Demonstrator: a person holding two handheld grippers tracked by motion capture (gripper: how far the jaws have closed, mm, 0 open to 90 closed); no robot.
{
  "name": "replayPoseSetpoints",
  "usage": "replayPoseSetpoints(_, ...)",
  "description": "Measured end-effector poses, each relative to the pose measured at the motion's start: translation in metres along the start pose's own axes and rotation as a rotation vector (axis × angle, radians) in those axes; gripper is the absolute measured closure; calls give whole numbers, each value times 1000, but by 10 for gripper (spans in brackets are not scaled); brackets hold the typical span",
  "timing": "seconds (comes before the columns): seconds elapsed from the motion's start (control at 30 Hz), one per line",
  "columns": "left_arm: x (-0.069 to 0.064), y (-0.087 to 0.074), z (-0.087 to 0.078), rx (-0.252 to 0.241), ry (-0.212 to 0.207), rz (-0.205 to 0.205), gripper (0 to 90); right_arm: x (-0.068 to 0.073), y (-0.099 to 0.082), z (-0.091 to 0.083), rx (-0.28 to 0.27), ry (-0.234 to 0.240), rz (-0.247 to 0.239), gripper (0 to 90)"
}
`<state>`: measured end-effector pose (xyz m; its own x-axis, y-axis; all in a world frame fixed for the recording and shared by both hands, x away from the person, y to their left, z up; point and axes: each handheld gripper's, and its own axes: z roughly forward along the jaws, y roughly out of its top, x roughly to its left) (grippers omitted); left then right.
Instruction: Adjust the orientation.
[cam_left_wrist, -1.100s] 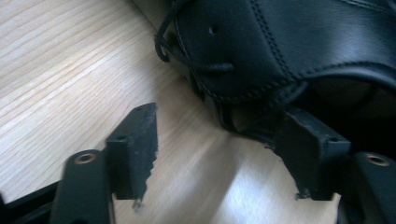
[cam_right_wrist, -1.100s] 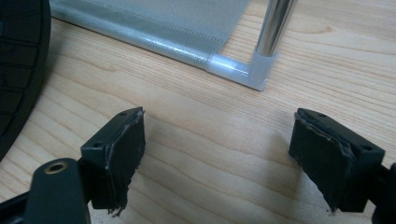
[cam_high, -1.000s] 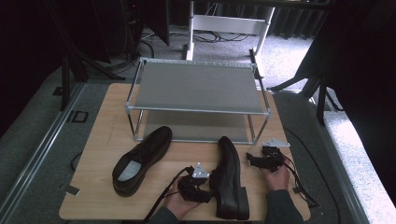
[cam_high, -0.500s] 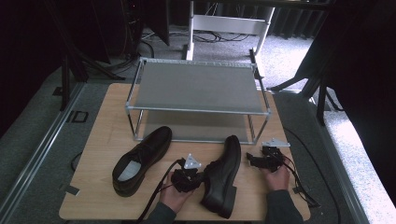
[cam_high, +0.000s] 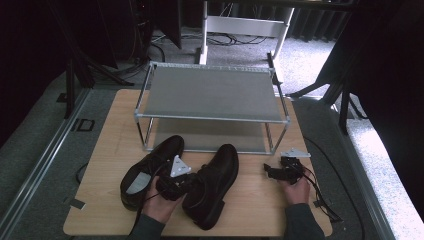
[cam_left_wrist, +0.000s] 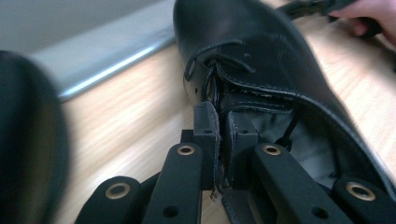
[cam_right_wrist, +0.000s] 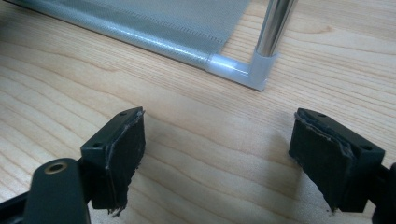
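- Left gripper (cam_left_wrist: 219, 135): jaws clamped on the collar edge of the right shoe (cam_high: 212, 182); this shoe lies in front of the rack (cam_high: 210, 92), toe toward it
- Right gripper (cam_right_wrist: 217, 154): jaws wide apart, holding nothing; rests on the table (cam_high: 250, 200) near the rack's front right leg (cam_right_wrist: 273, 28)
- Left shoe (cam_high: 150, 170): just left of the held shoe, before the rack

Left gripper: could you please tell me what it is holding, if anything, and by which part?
The left gripper is shut on the right-hand black shoe, its fingers pinching the leather edge of the shoe's opening beside the laces.
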<state>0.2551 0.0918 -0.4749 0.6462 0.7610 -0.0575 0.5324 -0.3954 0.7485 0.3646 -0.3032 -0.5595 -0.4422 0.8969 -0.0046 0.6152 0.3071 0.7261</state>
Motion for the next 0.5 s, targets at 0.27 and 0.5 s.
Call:
replayPoseSetpoints(0.27,1,-6,-1,41,5,-16,709,0,0,0,0,-1,1,179)
replayPoseSetpoints(0.5,-16,-4,18,74,-81,1,595,0,0,0,0,-1,1,178)
